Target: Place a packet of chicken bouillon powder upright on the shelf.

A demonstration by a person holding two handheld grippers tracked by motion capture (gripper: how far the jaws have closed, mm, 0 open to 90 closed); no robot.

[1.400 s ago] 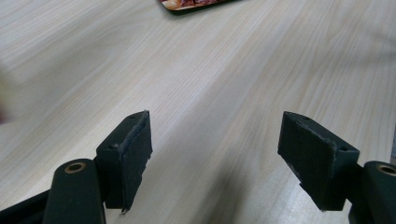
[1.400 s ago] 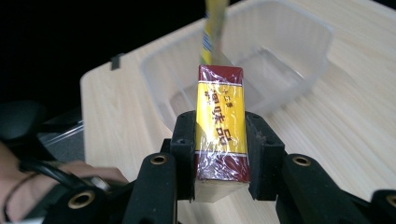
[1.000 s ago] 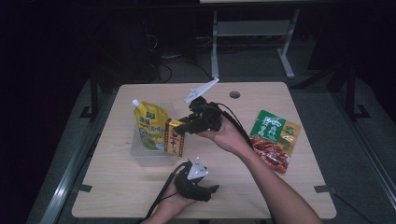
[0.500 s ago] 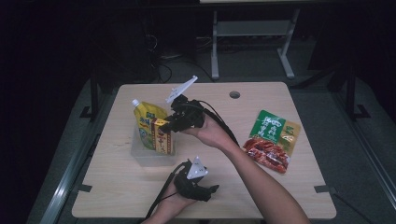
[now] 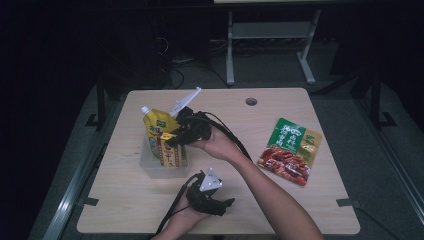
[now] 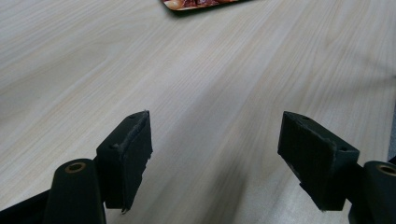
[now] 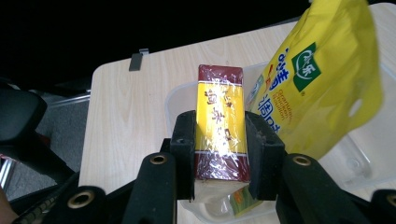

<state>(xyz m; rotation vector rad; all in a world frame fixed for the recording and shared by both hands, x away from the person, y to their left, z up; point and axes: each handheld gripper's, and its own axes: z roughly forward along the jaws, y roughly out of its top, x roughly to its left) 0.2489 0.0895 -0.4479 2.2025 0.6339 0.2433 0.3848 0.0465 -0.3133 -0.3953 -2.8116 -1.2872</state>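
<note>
The right gripper (image 5: 172, 141) pinches a yellow and red box (image 7: 219, 128) between its pads, holding it upright over the clear plastic bin (image 5: 152, 167) at the left of the table (image 5: 300, 210). A yellow pouch (image 5: 157, 125) stands in the bin, just beside the box on its far side. The left gripper (image 5: 222, 204) rests near the table's near edge, its jaws spread with only bare wood between them. A green and red snack packet (image 5: 290, 150) lies well apart at the right.

the high view looks forward and down over the whole table (image 5: 300, 210). the left gripper view skims low across bare wood; the right gripper view stares closely down on the clear tub (image 7: 180, 100), shared with the high view's centre-left.
</note>
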